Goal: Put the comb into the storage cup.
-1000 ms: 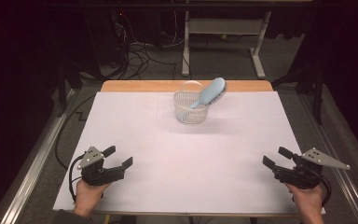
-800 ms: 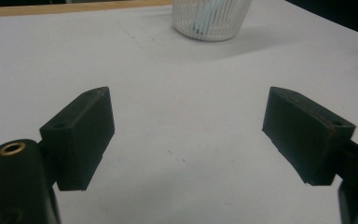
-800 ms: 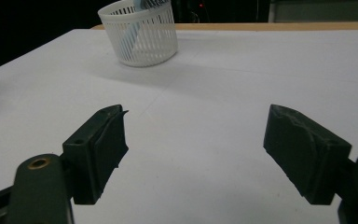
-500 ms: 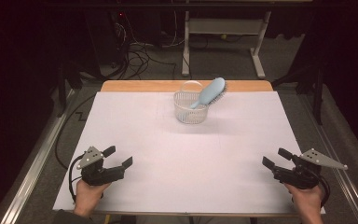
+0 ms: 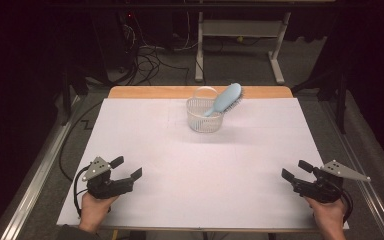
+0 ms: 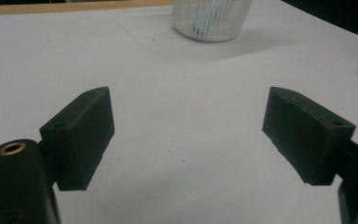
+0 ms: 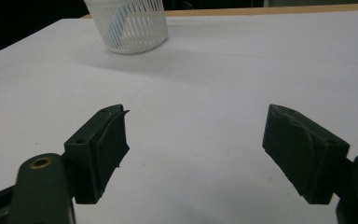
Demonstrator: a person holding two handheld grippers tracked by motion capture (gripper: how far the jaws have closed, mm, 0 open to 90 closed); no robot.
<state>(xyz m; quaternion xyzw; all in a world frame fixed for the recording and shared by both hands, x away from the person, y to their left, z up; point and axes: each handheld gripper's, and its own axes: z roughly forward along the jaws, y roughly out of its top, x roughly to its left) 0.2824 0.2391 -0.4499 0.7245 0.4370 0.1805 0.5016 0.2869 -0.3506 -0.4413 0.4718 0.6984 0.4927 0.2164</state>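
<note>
Resting low at the near corners of the white-covered counter [image 5: 200, 165], the left gripper [image 5: 127, 168] and the right gripper [image 5: 294, 170] each sit in a hand with jaws spread wide and nothing between them. Both point toward the far middle of the counter, where a white slatted basket [image 5: 204, 114] stands upright. A light blue hairbrush [image 5: 223, 99] leans in it, handle down inside and head tilted out over the far right rim, well apart from both grippers
</note>
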